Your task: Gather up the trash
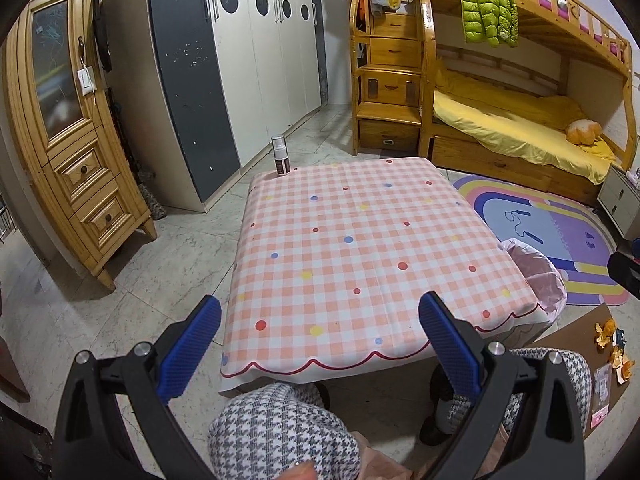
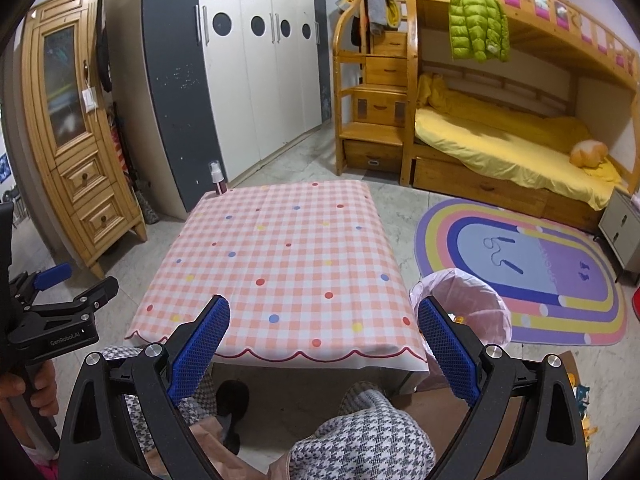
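- The left gripper (image 1: 320,320) hangs low in the frame with its blue pads spread wide and nothing between them; the right gripper (image 2: 324,324) is spread and empty too.
- The trash, orange peels (image 1: 612,344) and wrappers, lies on a cardboard sheet (image 1: 576,336) on the floor at the lower right edge of the left view, well apart from both grippers.
- The bin (image 2: 472,300), lined with a pink bag, stands just beside the table (image 2: 280,256) at right of centre.
- Risk, as I judge it: thin peels lie flat, so pads may slip or drag the cardboard.
- A reach across could knock the light bin over.
- The spray bottle (image 1: 280,156) at the table's far corner is not obviously trash; grabbing it would be a mistake.
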